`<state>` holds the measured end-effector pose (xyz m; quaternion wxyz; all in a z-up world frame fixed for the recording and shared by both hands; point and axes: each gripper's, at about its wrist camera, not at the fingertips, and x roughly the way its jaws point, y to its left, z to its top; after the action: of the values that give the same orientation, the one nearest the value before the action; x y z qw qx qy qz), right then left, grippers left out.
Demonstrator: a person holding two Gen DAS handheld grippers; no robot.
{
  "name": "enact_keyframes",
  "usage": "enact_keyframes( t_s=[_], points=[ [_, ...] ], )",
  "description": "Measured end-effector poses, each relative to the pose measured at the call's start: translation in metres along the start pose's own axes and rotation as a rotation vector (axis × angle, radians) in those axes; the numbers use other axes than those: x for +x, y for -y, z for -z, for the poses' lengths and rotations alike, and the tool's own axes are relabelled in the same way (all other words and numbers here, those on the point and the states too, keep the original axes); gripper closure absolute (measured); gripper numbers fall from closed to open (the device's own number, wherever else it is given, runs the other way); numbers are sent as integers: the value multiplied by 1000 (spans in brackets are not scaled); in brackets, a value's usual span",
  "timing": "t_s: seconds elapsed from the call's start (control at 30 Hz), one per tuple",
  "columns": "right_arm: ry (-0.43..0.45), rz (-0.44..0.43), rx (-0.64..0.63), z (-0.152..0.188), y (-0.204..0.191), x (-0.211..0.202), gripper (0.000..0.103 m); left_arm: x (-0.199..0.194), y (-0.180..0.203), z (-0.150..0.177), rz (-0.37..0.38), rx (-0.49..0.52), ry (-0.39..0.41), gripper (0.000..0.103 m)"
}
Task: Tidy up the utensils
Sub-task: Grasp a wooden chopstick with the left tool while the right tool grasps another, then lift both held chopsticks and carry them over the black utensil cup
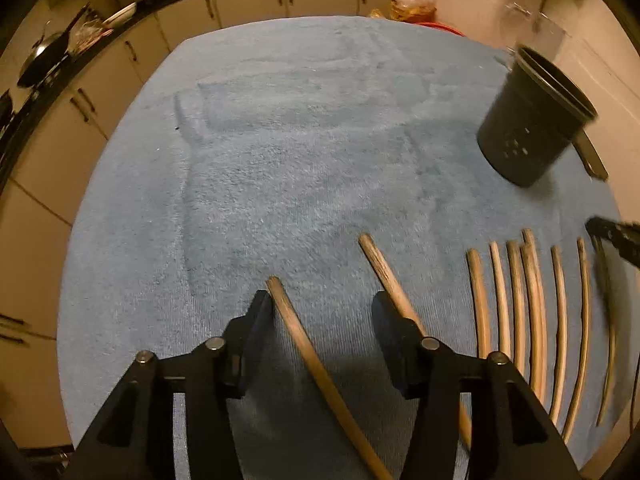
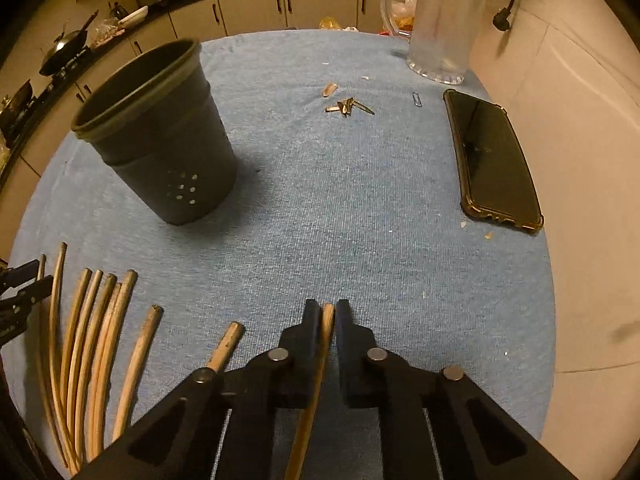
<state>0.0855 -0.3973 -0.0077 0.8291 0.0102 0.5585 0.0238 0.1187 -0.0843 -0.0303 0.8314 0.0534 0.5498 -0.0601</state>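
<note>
Several wooden chopsticks [image 1: 520, 312] lie in a row on the blue towel [image 1: 300, 140]; they also show in the right wrist view [image 2: 100, 344]. A black utensil holder [image 2: 160, 136] stands upright beyond them, at the right in the left wrist view [image 1: 528, 120]. My left gripper [image 1: 322, 310] is open, with one chopstick [image 1: 308, 356] lying between its jaws and another [image 1: 386, 270] by the right finger. My right gripper [image 2: 327, 314] is shut on a chopstick [image 2: 318, 376] and shows at the left wrist view's right edge [image 1: 616, 240].
A black phone [image 2: 492, 160] lies at the right on the towel [image 2: 360, 208]. A clear plastic jug [image 2: 440, 20] stands at the back right. Small scraps [image 2: 346, 106] and a paper clip [image 2: 417, 99] lie mid-towel. Kitchen cabinets [image 2: 280, 4] run behind the table.
</note>
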Motion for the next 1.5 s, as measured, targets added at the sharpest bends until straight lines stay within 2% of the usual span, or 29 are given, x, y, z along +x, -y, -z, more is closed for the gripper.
enact_keyframes(
  t_s=[0.03,0.07,0.1,0.17,0.33,0.5,0.73,1.0,1.2,1.4,1.5],
  points=[
    [1,-13,9,1,2,-1,95,1,-3,-2,-7,-9,4,65],
    [3,-28,15,1,4,-2,95,2,-6,-5,-15,-21,11,81],
    [7,-40,16,2,5,-3,95,2,-11,-6,-23,-36,17,90],
    [17,-62,17,5,6,-7,96,4,-24,-10,19,-83,24,96],
    [61,-113,13,8,2,-26,97,-2,-52,-6,191,-190,60,96],
    [119,-146,9,8,-1,-52,97,-31,-61,1,253,-197,139,96],
    [205,-185,2,10,-4,-98,97,-87,-60,14,283,-189,216,96],
    [303,-203,-28,15,-9,-150,97,-147,-45,9,315,-155,364,96],
    [370,-210,-54,17,-14,-186,97,-183,-30,-2,354,-120,445,96],
    [429,-224,-68,13,-19,-217,97,-203,-28,-16,373,-144,514,96],
    [448,-227,-77,6,-23,-227,97,-206,-22,-26,352,-147,550,96]
  ],
)
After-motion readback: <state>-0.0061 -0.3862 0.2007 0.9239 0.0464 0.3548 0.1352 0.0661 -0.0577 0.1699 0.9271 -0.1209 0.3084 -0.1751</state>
